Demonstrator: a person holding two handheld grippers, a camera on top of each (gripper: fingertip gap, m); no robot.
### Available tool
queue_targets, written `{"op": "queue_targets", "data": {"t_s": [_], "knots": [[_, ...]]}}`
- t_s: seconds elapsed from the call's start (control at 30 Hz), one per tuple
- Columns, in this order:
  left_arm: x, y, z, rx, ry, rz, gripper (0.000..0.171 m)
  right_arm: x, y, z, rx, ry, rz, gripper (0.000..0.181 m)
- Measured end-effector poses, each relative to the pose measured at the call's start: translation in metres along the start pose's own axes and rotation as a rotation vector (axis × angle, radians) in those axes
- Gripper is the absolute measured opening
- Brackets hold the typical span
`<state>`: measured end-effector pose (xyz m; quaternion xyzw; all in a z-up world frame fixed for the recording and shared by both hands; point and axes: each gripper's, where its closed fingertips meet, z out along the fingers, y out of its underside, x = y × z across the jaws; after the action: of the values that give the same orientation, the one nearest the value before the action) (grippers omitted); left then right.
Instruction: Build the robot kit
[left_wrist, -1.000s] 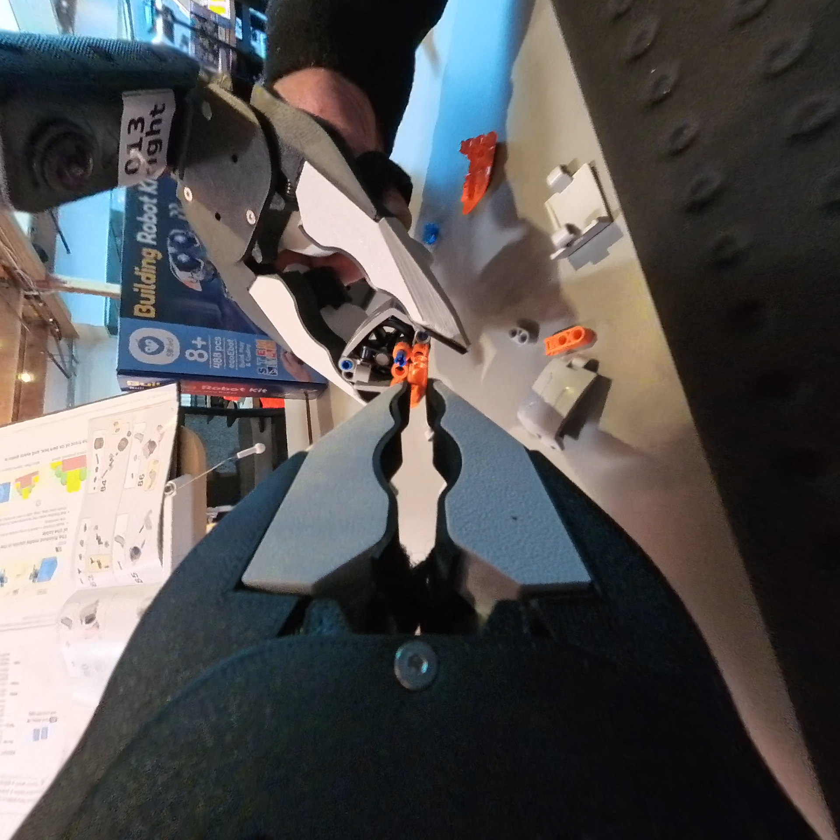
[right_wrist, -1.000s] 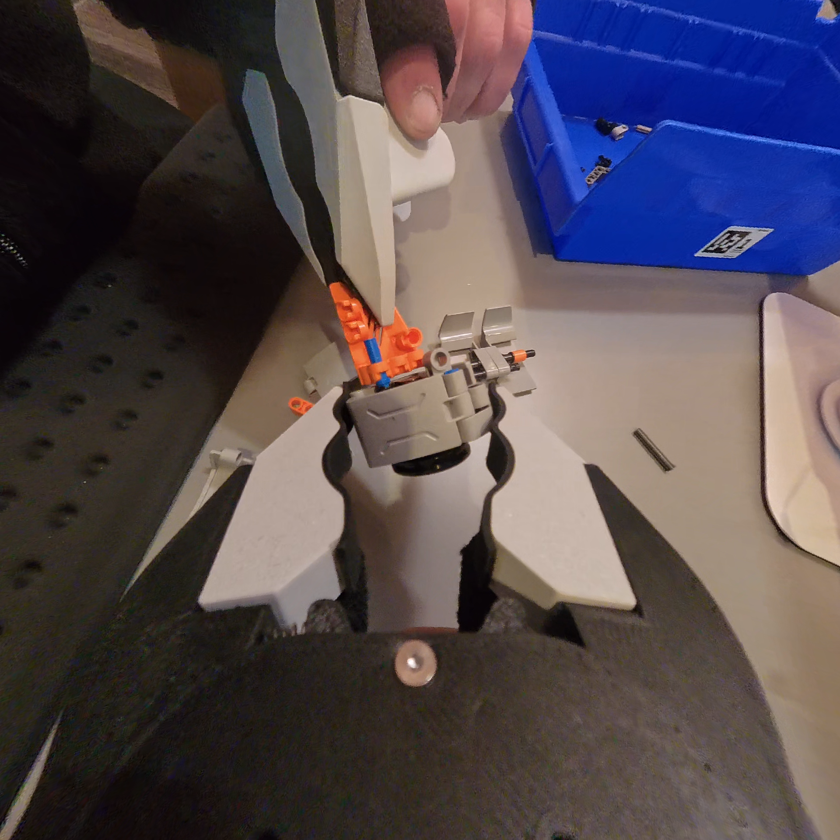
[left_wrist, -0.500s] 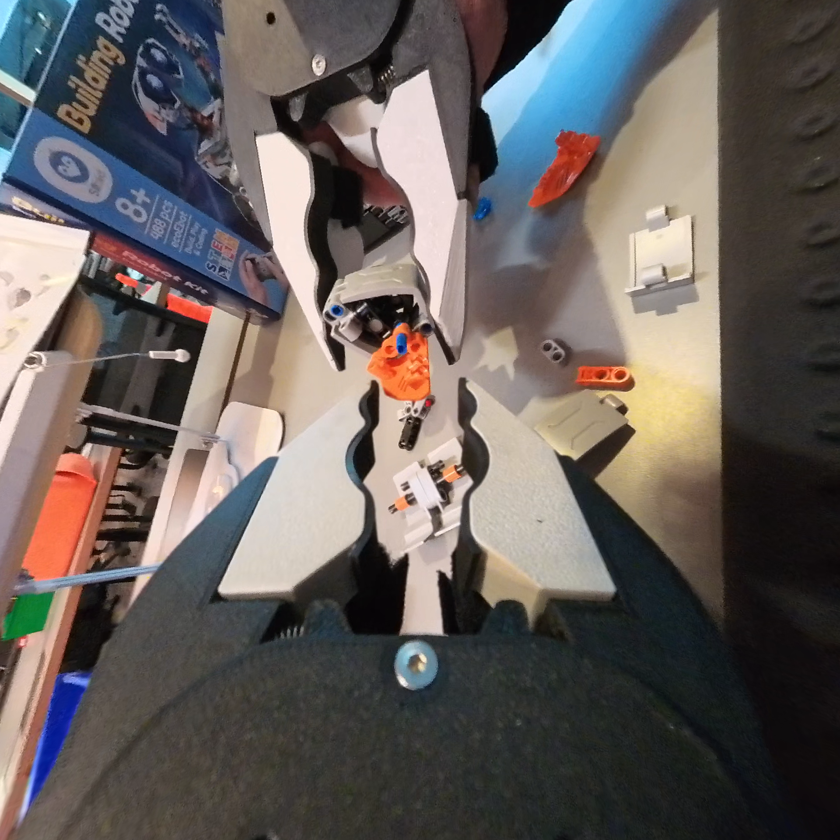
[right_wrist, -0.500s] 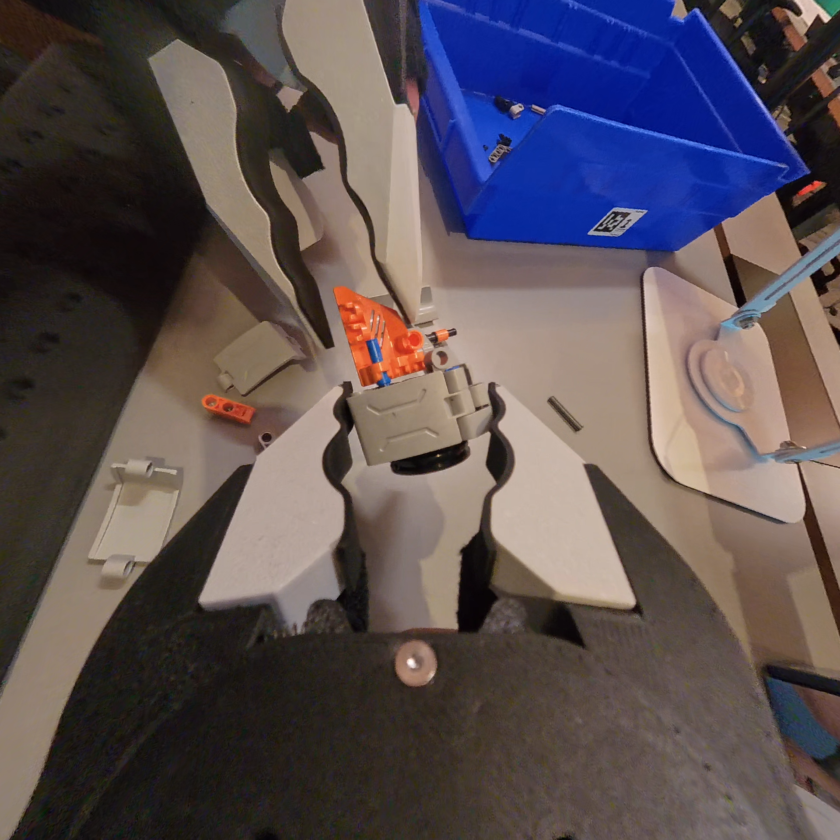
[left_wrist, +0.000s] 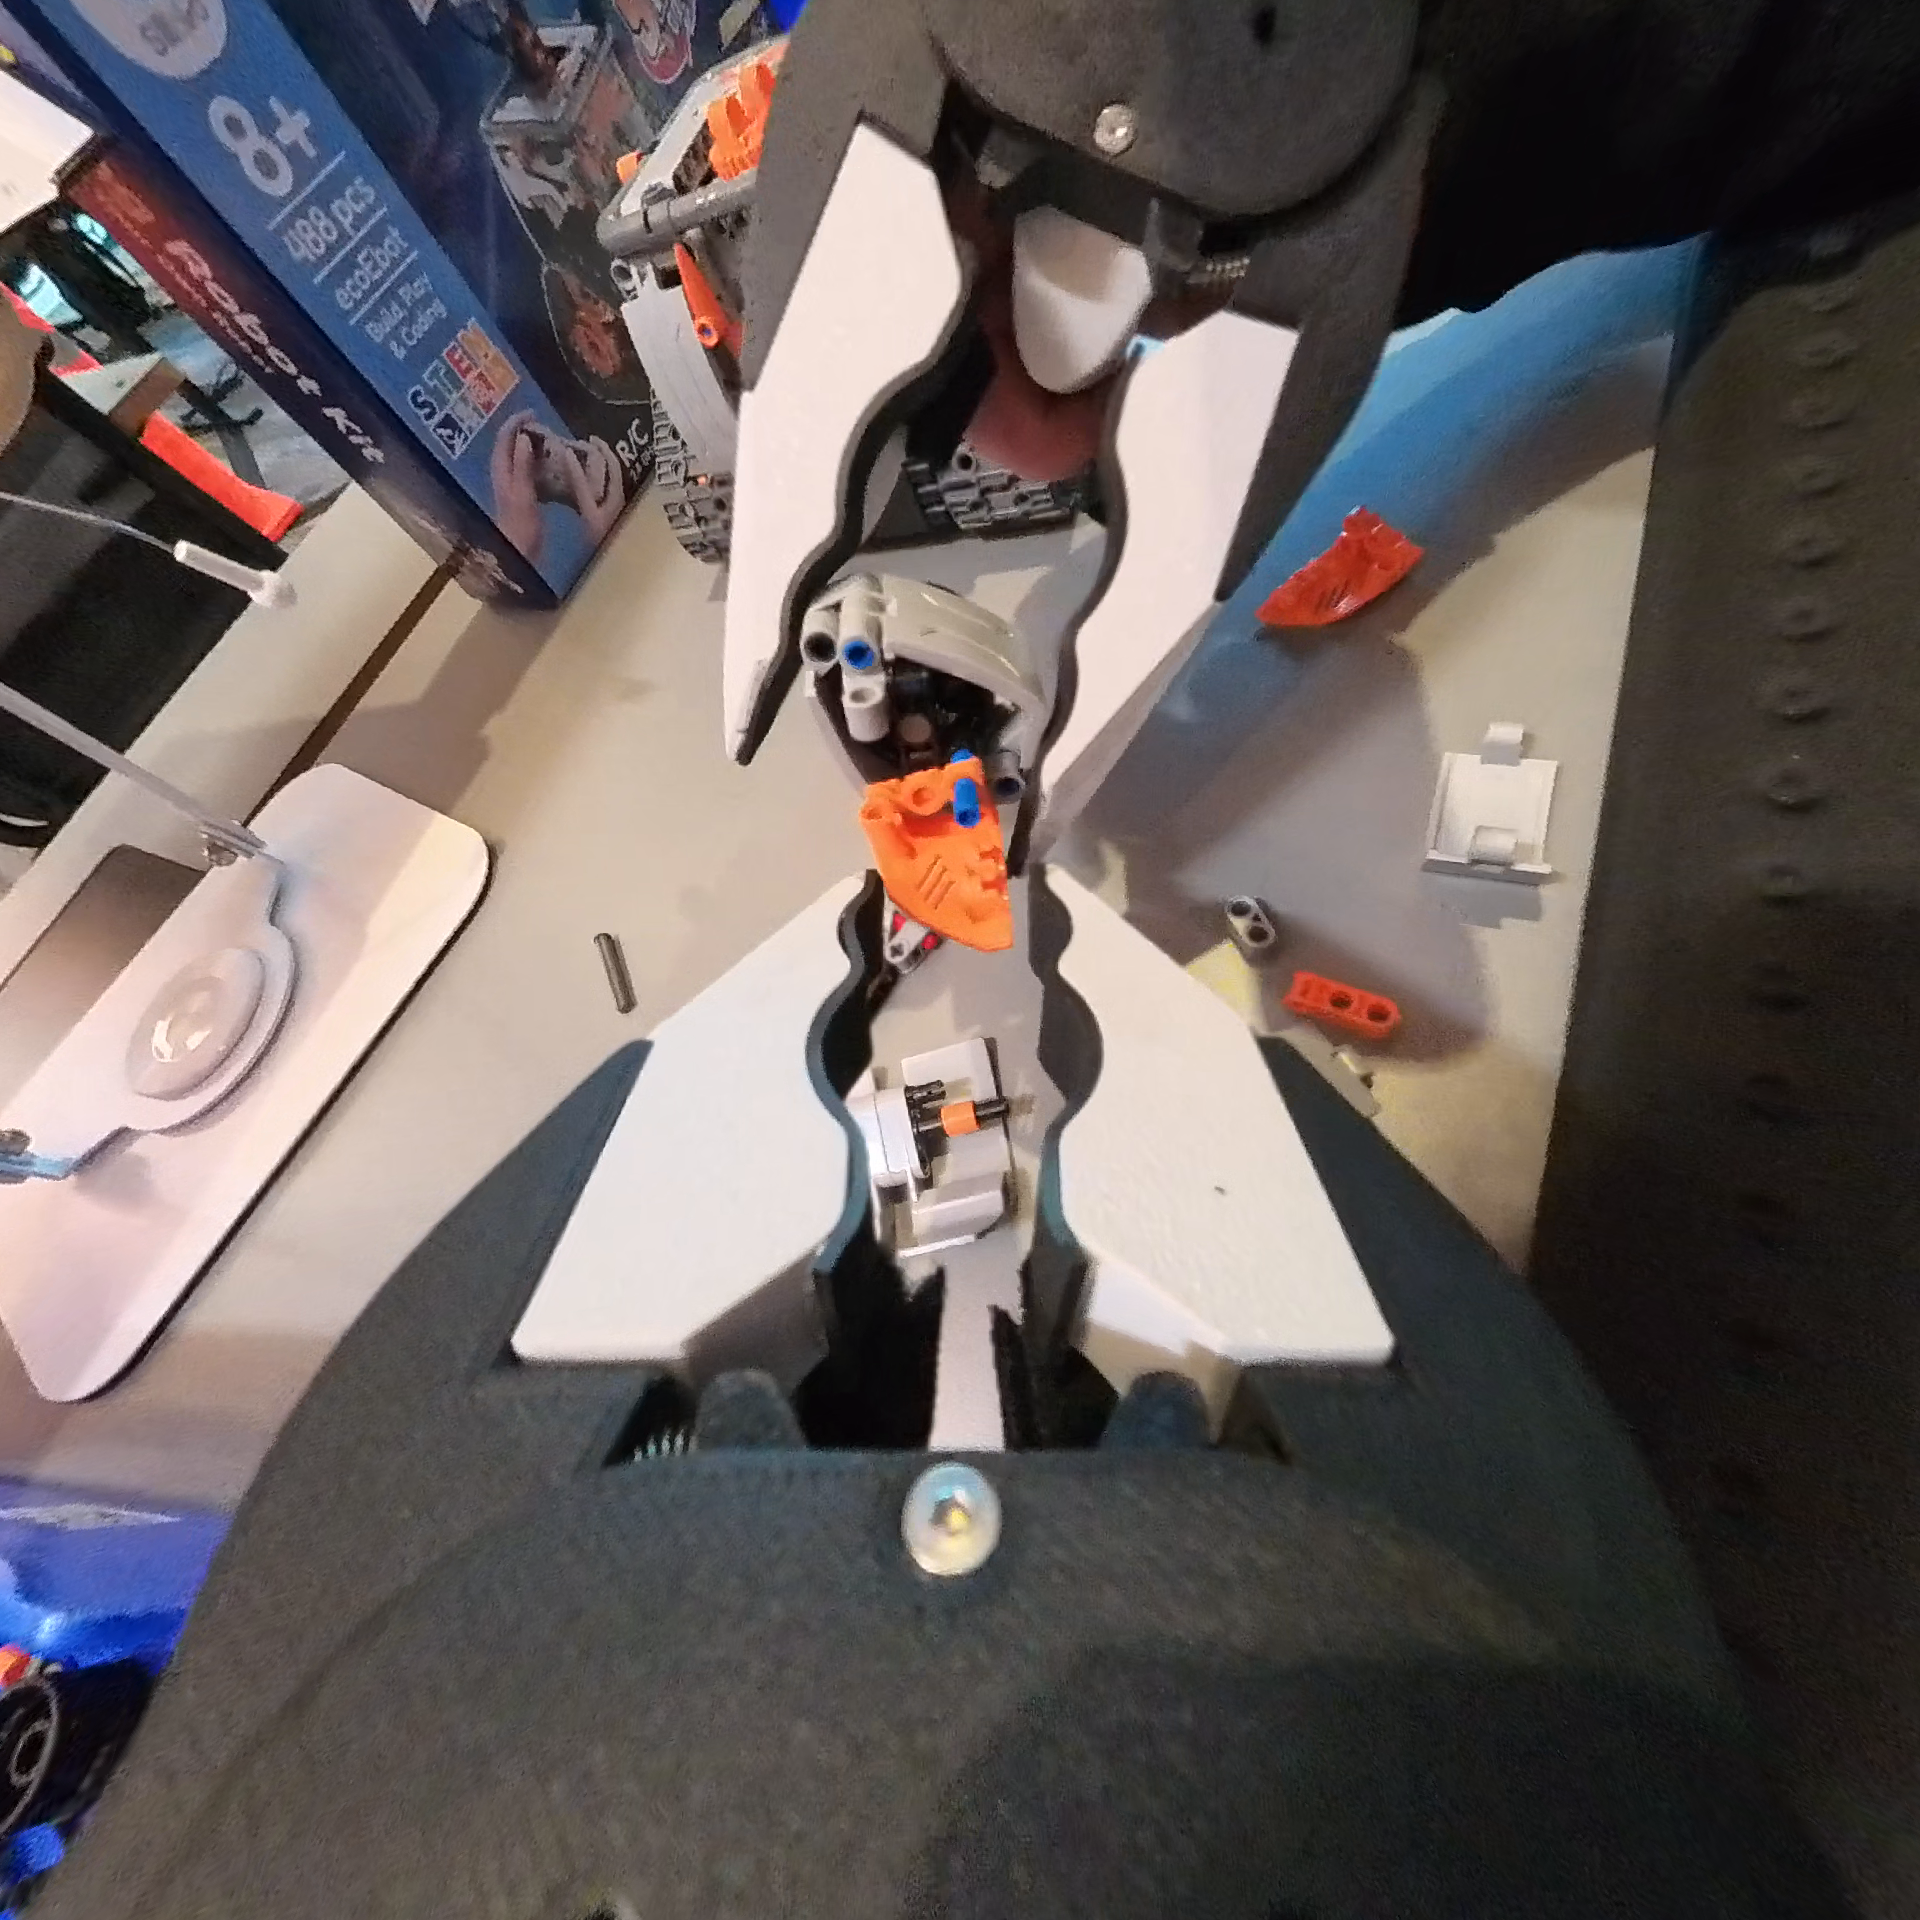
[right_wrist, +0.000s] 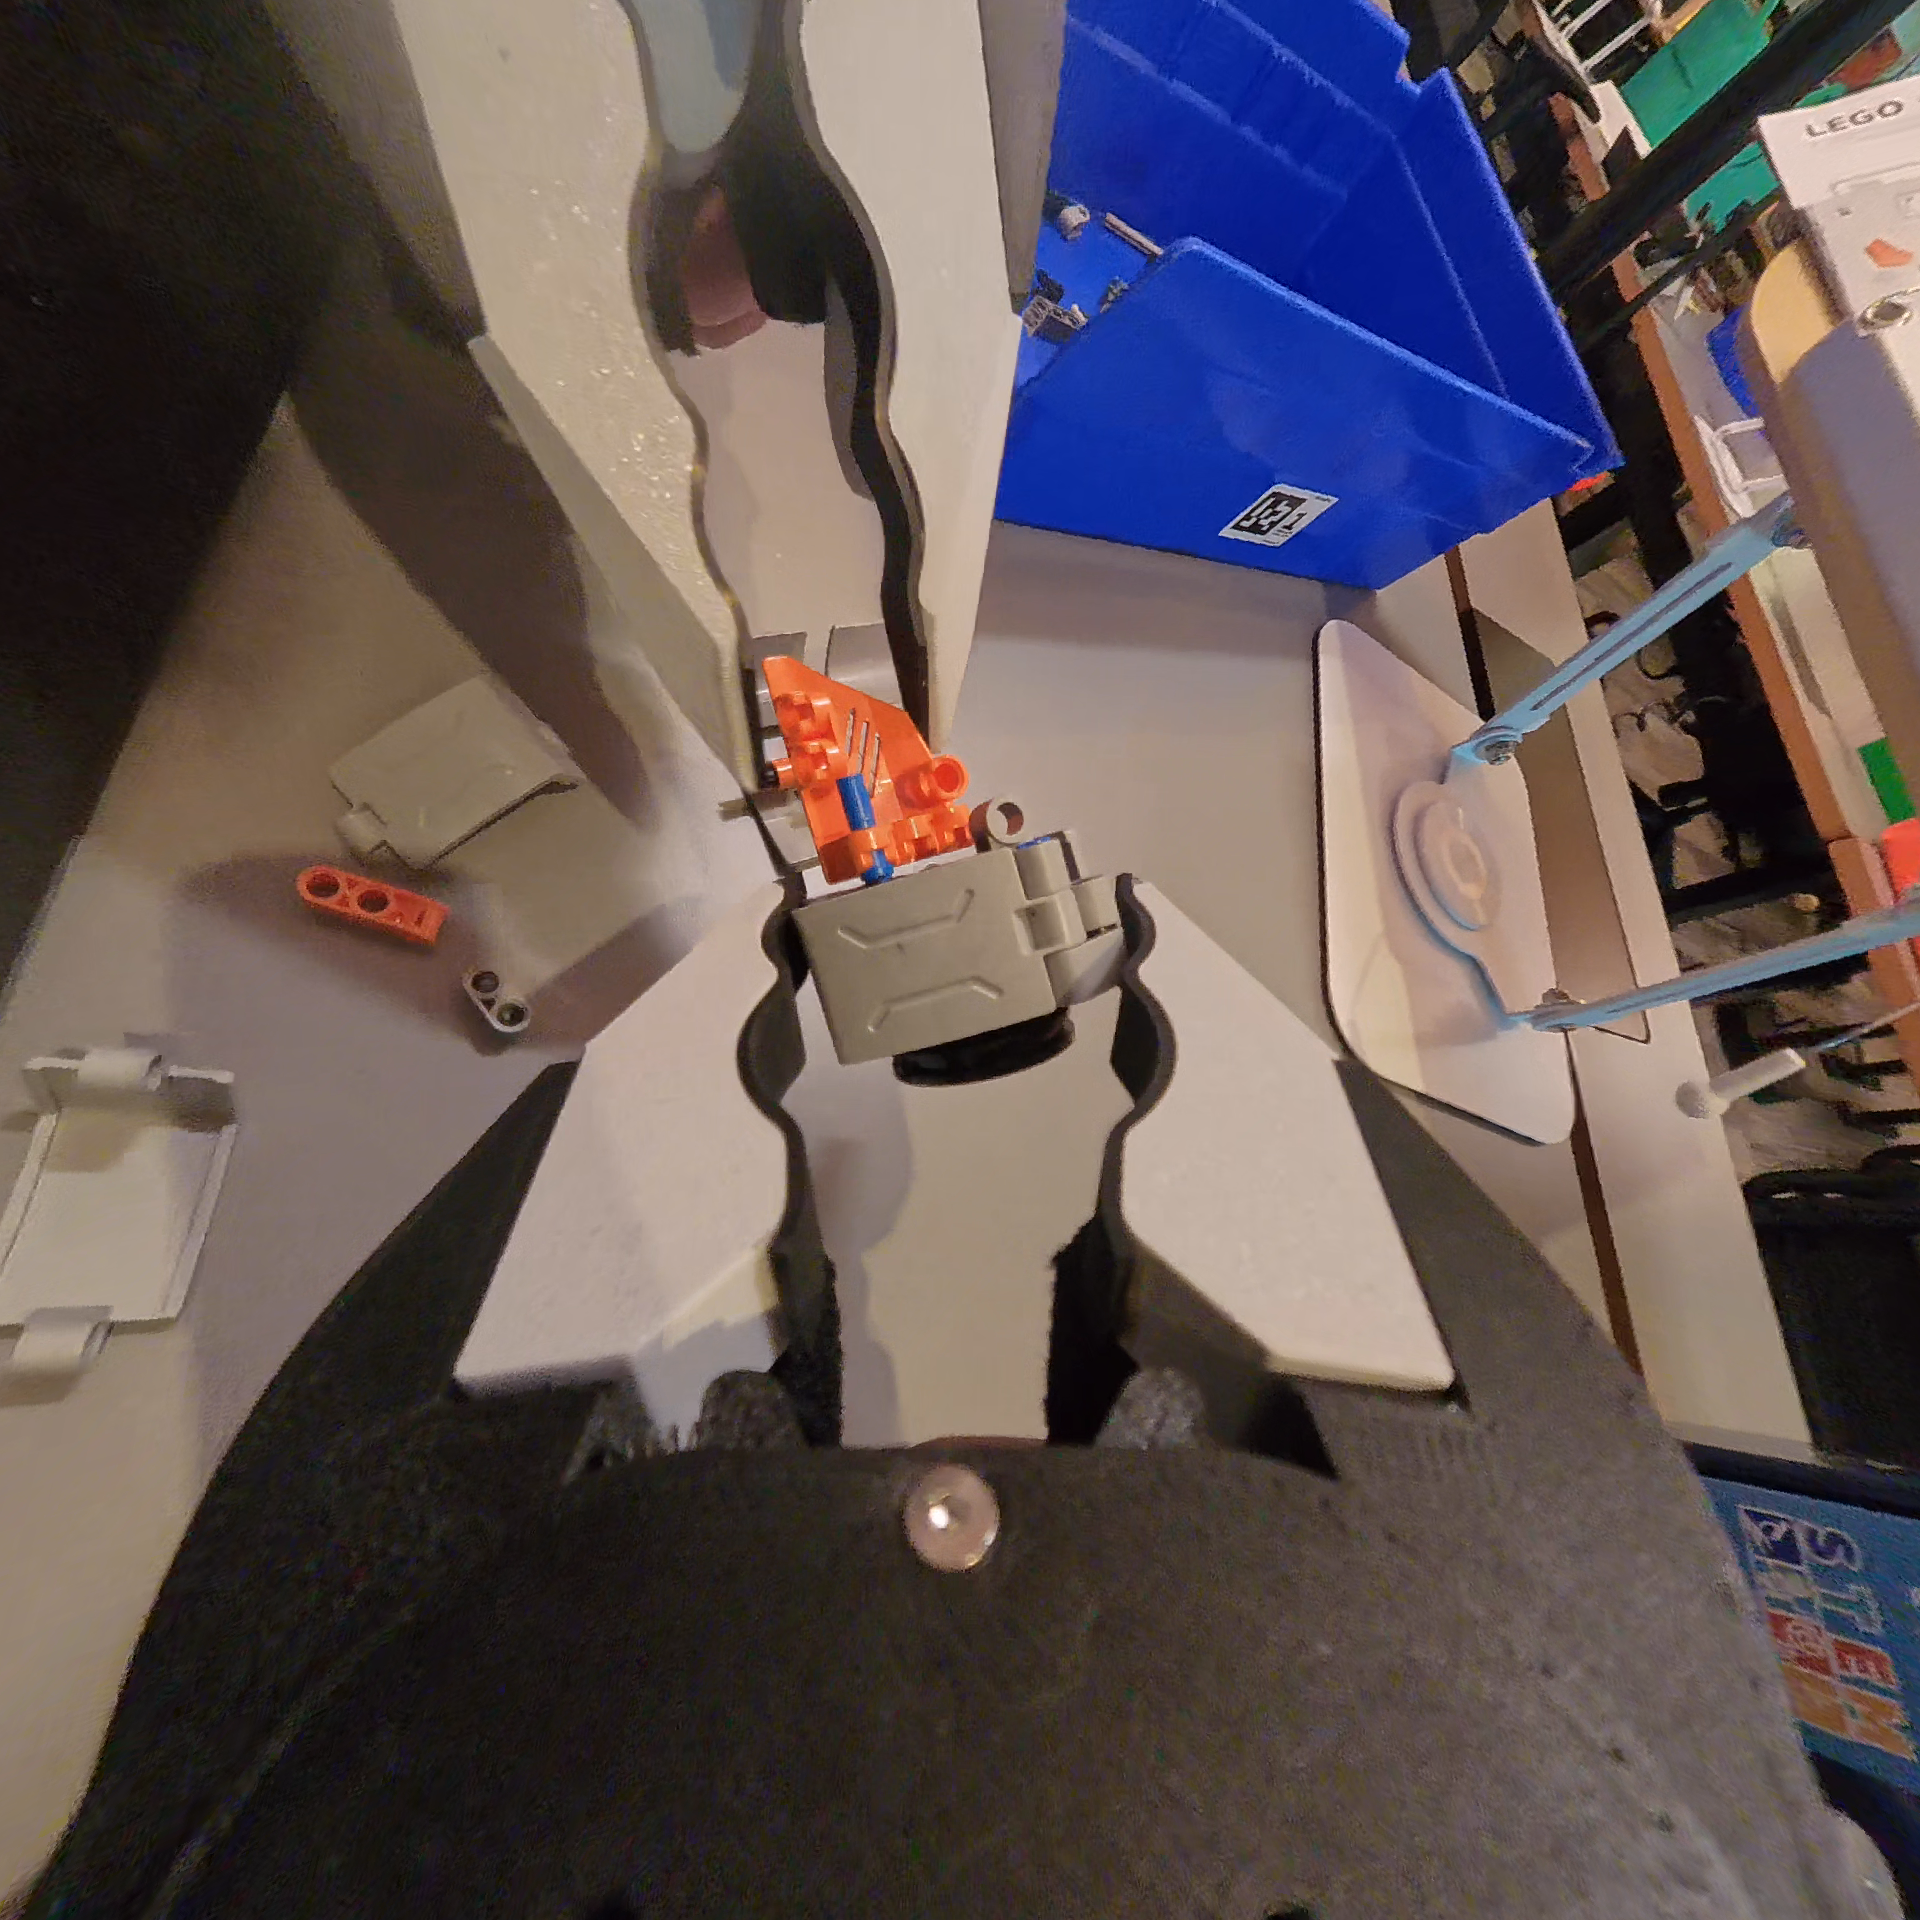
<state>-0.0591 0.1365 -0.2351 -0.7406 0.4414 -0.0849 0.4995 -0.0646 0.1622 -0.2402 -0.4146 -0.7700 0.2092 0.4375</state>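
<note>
My right gripper (right_wrist: 956, 894) is shut on a grey brick assembly (right_wrist: 925, 966) with an orange wedge piece (right_wrist: 852, 790) fixed on its top by a blue pin. In the left wrist view the right gripper (left_wrist: 894, 790) comes in from above with the grey assembly (left_wrist: 925, 665) and orange wedge (left_wrist: 940, 868). My left gripper (left_wrist: 945, 883) is open and empty, its tips just either side of the wedge. It also shows in the right wrist view (right_wrist: 842, 748), from above. A small white assembly (left_wrist: 940, 1143) with a black and orange axle lies on the table between the left fingers.
Loose parts lie on the grey table: a red curved piece (left_wrist: 1335, 582), a grey hinged panel (left_wrist: 1491, 821), an orange beam (left_wrist: 1340, 1003), a black pin (left_wrist: 615, 971). A blue bin (right_wrist: 1299, 436), a blue kit box (left_wrist: 343, 291), a white stand base (left_wrist: 208, 1039) and a dark perforated mat (left_wrist: 1766, 727) surround them. My left and right fingertips are right by each other.
My left gripper was shut on the orange wedge, has opened and let it go, and has drawn back a little. The wedge stays on the grey assembly in my right gripper.
</note>
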Motion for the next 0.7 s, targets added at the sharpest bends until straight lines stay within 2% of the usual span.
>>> {"op": "queue_targets", "data": {"t_s": [0.23, 0.43, 0.7], "knots": [[-0.001, 0.003, 0.002, -0.023, -0.019, 0.031, 0.021, -0.002, 0.000, 0.001, -0.008, 0.000, -0.011, 0.057], [-0.001, 0.007, 0.003, -0.067, -0.077, 0.159, 0.020, -0.006, 0.002, 0.003, -0.015, -0.030, 0.018, 0.057], [-0.001, 0.009, 0.002, -0.092, -0.105, 0.254, 0.020, -0.011, 0.001, 0.004, -0.008, -0.077, 0.067, 0.057]]}}
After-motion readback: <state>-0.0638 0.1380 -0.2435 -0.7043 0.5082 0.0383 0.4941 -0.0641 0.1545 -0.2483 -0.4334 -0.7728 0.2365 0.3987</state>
